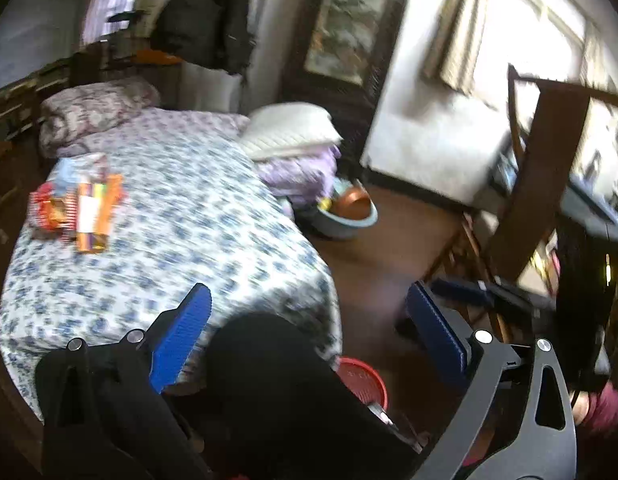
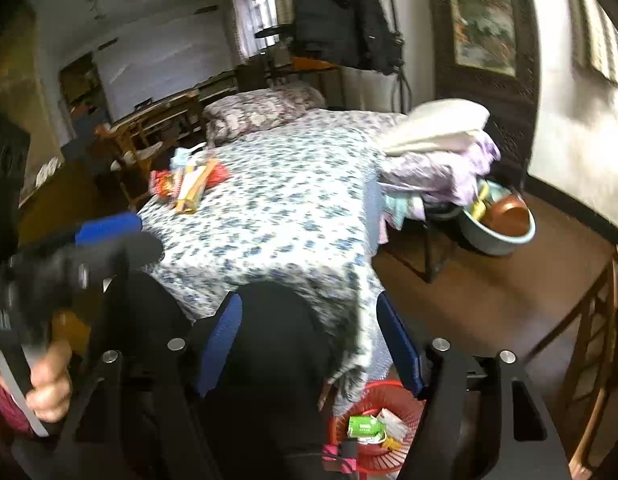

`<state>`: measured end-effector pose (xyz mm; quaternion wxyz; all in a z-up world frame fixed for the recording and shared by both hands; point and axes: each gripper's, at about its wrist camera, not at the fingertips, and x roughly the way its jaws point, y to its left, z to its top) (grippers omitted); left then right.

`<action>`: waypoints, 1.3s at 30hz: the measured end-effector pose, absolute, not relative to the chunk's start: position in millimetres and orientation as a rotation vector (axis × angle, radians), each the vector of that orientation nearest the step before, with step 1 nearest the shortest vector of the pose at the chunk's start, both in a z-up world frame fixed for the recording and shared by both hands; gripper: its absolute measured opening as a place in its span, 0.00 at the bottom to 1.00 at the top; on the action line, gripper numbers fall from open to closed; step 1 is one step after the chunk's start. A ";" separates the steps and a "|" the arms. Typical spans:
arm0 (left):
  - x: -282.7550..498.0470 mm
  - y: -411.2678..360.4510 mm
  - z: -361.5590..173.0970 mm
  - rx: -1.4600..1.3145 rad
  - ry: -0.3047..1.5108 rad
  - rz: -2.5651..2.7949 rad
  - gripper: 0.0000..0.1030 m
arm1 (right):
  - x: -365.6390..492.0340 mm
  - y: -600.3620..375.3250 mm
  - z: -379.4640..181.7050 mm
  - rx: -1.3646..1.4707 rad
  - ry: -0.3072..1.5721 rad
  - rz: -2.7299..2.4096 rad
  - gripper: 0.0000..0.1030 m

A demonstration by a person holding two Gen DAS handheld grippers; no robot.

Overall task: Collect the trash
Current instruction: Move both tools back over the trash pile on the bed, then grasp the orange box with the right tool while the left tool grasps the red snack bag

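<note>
A pile of colourful wrappers and packets [image 1: 79, 210] lies on the blue-flowered bed [image 1: 169, 220], at its far left; the pile shows in the right wrist view [image 2: 187, 184] too. A red mesh basket [image 2: 375, 426] stands on the floor at the bed's near corner, holding a green packet [image 2: 363, 426] and paper scraps; its rim shows in the left wrist view [image 1: 363, 378]. My left gripper [image 1: 309, 324] is open and empty above the bed's near corner. My right gripper [image 2: 311, 338] is open and empty, above the basket.
A dark-clothed leg [image 2: 277, 360] fills the space between both grippers. Folded bedding [image 2: 437, 148] sits at the bed's right edge. A blue basin with a brown bowl [image 2: 501, 220] stands on the brown floor. A wooden chair [image 1: 529, 200] is at the right.
</note>
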<state>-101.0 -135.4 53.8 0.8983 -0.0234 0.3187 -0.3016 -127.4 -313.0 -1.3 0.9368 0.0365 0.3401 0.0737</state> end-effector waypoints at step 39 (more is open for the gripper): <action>40.5 77.7 -57.9 -0.440 0.688 -0.031 0.93 | 155.3 -126.7 -79.2 0.306 0.763 0.462 0.76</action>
